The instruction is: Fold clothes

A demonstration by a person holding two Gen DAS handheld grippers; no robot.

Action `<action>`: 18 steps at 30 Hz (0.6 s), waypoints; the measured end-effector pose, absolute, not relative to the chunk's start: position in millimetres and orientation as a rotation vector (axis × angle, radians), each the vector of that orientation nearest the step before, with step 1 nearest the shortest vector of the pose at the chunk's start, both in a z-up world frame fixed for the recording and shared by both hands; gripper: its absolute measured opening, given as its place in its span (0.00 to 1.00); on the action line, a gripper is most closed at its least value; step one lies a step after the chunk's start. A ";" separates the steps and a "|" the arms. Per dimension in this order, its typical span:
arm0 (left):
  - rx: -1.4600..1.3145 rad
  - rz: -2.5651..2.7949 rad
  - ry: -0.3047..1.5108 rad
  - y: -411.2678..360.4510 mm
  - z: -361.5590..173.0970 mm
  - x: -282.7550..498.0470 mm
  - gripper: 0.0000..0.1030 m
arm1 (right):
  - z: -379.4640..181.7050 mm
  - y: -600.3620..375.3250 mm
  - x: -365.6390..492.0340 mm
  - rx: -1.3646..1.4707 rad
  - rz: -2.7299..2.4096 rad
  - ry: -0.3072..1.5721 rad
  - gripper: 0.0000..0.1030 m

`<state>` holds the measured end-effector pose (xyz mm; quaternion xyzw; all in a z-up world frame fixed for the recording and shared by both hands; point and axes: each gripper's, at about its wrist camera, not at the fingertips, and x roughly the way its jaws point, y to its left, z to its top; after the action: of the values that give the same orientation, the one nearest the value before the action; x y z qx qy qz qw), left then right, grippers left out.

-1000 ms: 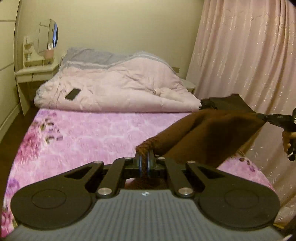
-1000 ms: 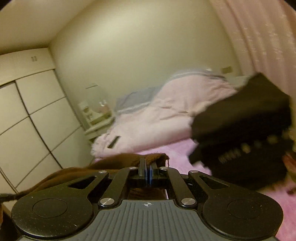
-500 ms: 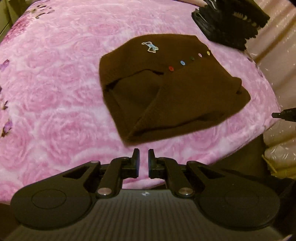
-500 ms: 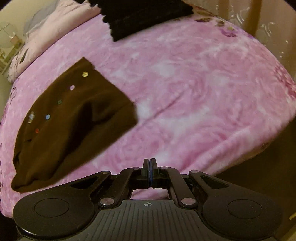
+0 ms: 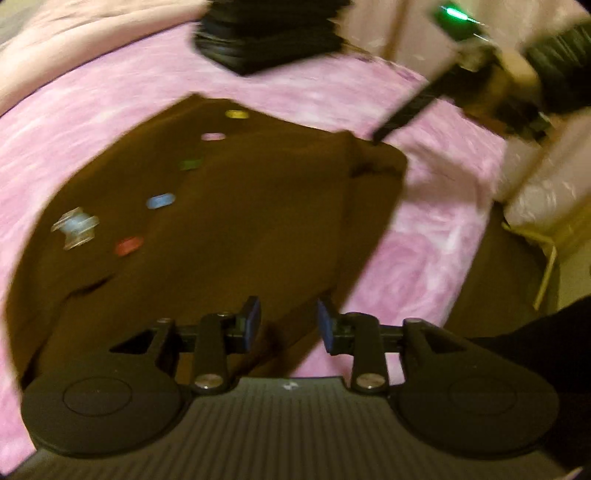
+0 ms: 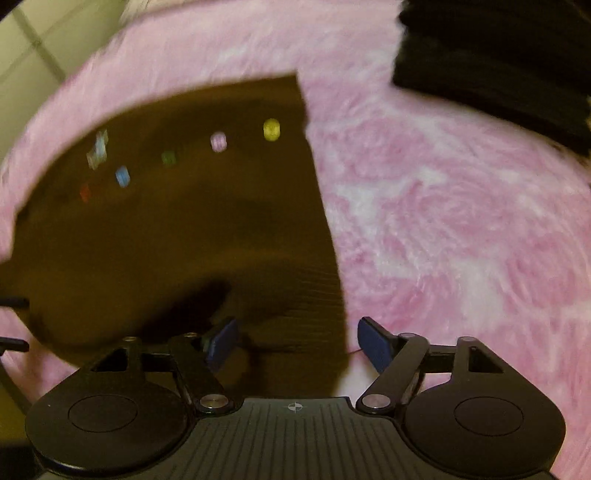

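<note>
A brown knit cardigan (image 5: 229,229) with a row of coloured buttons lies spread on the pink floral bedspread (image 5: 436,258); it also shows in the right wrist view (image 6: 177,236). My left gripper (image 5: 289,325) is open, low over the cardigan's near edge. My right gripper (image 6: 295,345) is open wide over the cardigan's near right corner. The right gripper's tip also shows in the left wrist view (image 5: 384,131), at the cardigan's far right corner. Both views are blurred.
A stack of folded black clothes (image 5: 266,33) lies on the bed beyond the cardigan, also seen at the top right of the right wrist view (image 6: 498,74). A pink curtain (image 5: 535,184) hangs by the bed's right edge. A wardrobe (image 6: 48,40) stands at the left.
The cardigan was held up by both grippers, then let go flat on the bed. Both grippers have since opened wider and dropped close to its near edge.
</note>
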<state>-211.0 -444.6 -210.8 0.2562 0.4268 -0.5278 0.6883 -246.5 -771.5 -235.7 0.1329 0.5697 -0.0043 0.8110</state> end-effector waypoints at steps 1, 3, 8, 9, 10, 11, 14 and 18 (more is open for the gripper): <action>0.601 -1.193 0.950 -458.0 -219.3 -217.1 0.31 | -243.1 -774.9 -242.0 0.264 0.013 1.236 0.59; 0.651 -1.173 0.957 -481.6 -237.8 -222.7 0.31 | -258.0 -781.6 -232.8 0.224 0.057 1.275 0.38; 0.672 -1.096 1.023 -490.1 -251.6 -205.5 0.02 | -245.6 -793.0 -236.3 0.213 0.126 1.294 0.03; 0.656 -1.103 1.032 -483.5 -242.4 -200.9 0.01 | -234.4 -794.1 -241.4 0.216 0.136 1.285 0.03; 0.645 -1.116 1.029 -475.0 -230.2 -197.5 0.01 | -221.0 -794.3 -248.7 0.216 0.142 1.278 0.02; 0.628 -1.140 1.023 -464.5 -214.7 -194.6 0.01 | -206.5 -794.2 -257.2 0.215 0.146 1.272 0.00; 0.582 -1.234 1.013 -428.9 -167.1 -193.6 0.01 | -181.3 -780.5 -282.3 0.215 0.167 1.304 0.00; 0.606 -1.278 1.103 -405.9 -163.0 -206.8 0.01 | -193.5 -764.1 -293.8 0.239 0.134 1.337 0.00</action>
<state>-206.8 -405.9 -163.0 0.2638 0.4807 -0.5568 0.6240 -293.8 -764.1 -193.5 0.1106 0.6178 0.0619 0.7760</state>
